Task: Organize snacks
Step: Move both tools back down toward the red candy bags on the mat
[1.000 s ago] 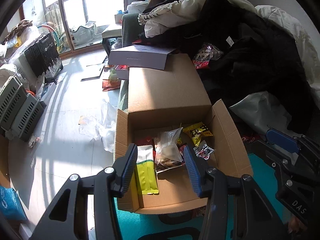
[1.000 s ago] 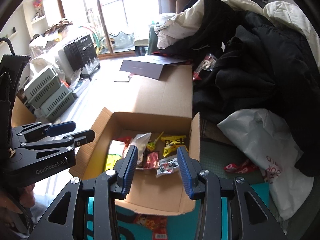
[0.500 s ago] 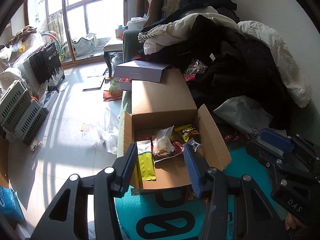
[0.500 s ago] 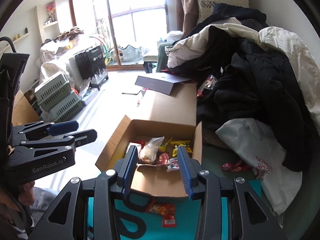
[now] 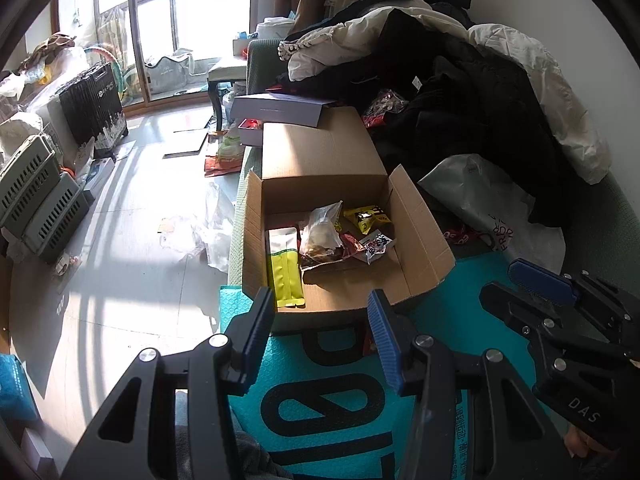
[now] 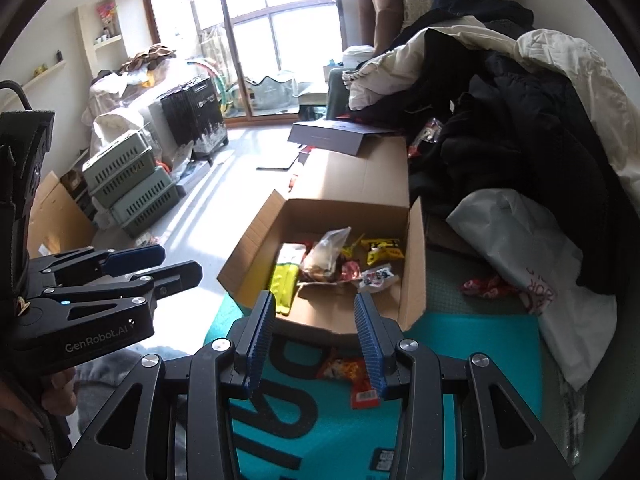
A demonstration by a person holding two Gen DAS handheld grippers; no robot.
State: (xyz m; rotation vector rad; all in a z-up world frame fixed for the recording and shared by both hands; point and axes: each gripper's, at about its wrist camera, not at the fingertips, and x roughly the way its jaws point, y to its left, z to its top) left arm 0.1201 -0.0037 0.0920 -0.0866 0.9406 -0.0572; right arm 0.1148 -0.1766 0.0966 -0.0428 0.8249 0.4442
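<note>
1. The landmark is the open cardboard box (image 5: 336,240), standing with its flaps spread on the teal mat (image 5: 344,412).
2. Done so far, as I judge it: several snacks already lie inside the box, grouped toward its back half. They include a yellow-green pouch (image 5: 285,270) against the box's left wall, a clear bag (image 5: 322,234) beside it, a yellow packet (image 5: 367,216) near the back wall and a small white packet (image 5: 378,243) toward the right.
3. Left to do, as it appears: a red snack packet (image 6: 356,380) lies outside the box on the mat, just in front of the box's near wall. More red wrappers (image 6: 482,285) lie to the right of the box, by the white plastic bag (image 6: 532,264). The task looks partly finished.
4. The left gripper (image 5: 320,336) hangs in front of the box's near wall, its fingers spread apart and empty.
5. The right gripper (image 6: 316,344) is also held wide and carries nothing. It hovers in front of the box, and the red packet shows between its fingertips, nearer the right one.
</note>
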